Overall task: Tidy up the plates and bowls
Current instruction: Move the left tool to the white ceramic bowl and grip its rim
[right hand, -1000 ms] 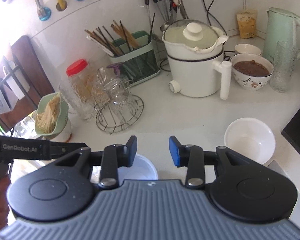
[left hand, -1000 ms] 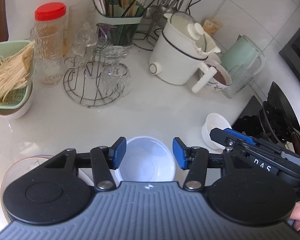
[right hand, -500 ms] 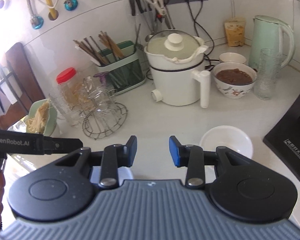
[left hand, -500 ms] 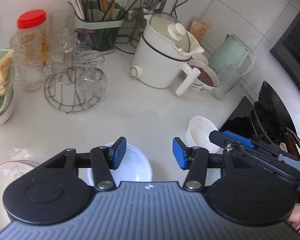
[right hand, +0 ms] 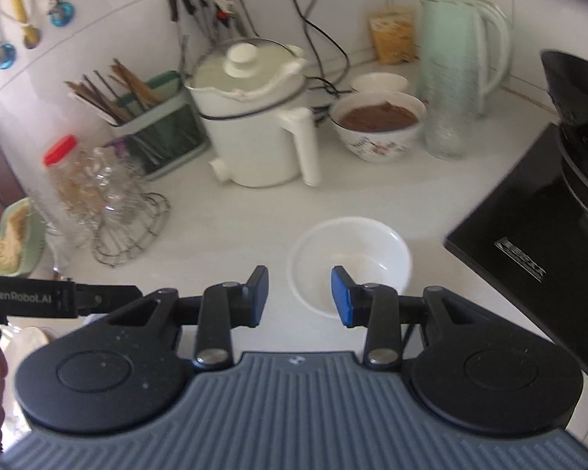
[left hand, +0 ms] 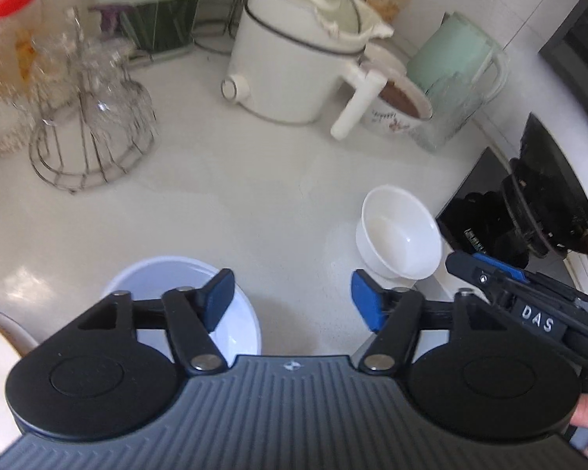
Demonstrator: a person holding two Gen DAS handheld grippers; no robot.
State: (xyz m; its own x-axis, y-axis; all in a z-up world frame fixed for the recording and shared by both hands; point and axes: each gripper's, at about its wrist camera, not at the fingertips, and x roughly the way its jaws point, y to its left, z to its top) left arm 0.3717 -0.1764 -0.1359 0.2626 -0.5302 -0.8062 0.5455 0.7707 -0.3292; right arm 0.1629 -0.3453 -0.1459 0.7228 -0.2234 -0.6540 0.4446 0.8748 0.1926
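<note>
A small white bowl stands upright on the white counter beside the black cooktop. My right gripper hovers open just in front of it, the bowl's near rim showing between and beyond the fingers; nothing is gripped. A wider white bowl with a bluish inside sits nearer, partly under my left gripper's left finger. My left gripper is above the bare counter between the two bowls, its jaws opening with nothing between them. The edge of a plate shows at lower left. The right gripper's fingertips reach in beside the small bowl.
A white electric pot, a flowered bowl of brown food, a ribbed glass and a green kettle line the back. A wire rack of glasses stands left. The black cooktop with a wok lies right.
Both grippers have moved rightwards and lower, towards the small white bowl, which now looks larger. The left jaws stand wider apart than before. The right jaws are unchanged.
</note>
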